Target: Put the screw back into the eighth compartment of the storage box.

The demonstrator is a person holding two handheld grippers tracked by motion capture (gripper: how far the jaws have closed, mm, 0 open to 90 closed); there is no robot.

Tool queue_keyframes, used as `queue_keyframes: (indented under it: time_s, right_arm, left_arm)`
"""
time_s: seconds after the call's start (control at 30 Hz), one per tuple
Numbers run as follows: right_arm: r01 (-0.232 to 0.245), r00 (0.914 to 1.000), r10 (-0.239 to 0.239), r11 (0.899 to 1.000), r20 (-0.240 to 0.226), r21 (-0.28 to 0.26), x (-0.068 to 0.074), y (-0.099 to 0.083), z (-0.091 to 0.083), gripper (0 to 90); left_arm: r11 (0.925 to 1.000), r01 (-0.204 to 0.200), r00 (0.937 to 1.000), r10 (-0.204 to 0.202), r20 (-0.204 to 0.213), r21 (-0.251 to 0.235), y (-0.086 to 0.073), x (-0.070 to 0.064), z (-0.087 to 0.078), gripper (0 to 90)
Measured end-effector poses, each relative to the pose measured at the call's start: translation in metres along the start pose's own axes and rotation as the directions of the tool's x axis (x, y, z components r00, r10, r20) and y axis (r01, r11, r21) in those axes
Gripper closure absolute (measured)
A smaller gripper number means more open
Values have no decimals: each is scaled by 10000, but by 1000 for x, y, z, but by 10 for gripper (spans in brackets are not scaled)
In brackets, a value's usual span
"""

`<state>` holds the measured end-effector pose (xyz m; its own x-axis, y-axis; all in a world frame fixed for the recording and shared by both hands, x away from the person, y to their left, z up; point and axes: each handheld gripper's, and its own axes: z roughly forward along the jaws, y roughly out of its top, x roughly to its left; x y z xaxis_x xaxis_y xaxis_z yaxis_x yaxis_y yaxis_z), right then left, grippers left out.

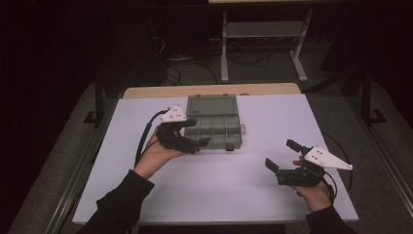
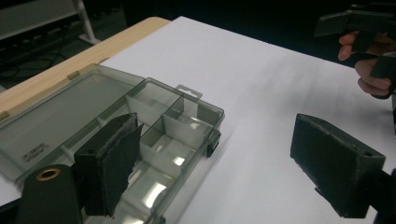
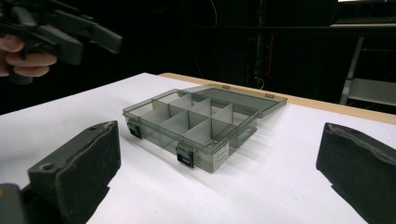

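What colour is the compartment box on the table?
Translucent smoky grey compartment box, with black latches; clearest in the right gripper view.

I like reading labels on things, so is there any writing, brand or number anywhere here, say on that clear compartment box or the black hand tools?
No text can be read.
Smoky clear plastic compartment box: a pale sticker on its front wall, too small and blurred.
Open lid: small moulded marking, illegible.
Left gripper and right gripper: no visible lettering.

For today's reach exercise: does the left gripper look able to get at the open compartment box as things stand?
Probably yes. The left gripper hangs open right at the near left corner of the compartment box, lid laid back, and nothing lies between. The right gripper is well clear.
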<state>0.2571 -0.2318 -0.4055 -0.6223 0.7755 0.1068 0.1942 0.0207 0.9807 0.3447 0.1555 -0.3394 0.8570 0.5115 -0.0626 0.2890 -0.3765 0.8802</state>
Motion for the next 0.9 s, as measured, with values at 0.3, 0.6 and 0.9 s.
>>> queue_keyframes:
  time_s: [0.3,0.6,0.9]
  right_arm:
    - [-5,10000,5,10000,39,6,0,0,0,0]
    - [25,10000,-25,10000,48,24,0,0,0,0]
    - [-2,10000,3,9999,-8,108,0,-1,1,0]
  left_arm:
    - [9970,178,9979,-224,-601,-759,-26,-2,-33,127]
    - [9904,519,9917,-662,-1101,-1281,-64,-3,-62,36]
    - [9744,695,9865,-989,-1303,-2137,-96,-6,-86,0]
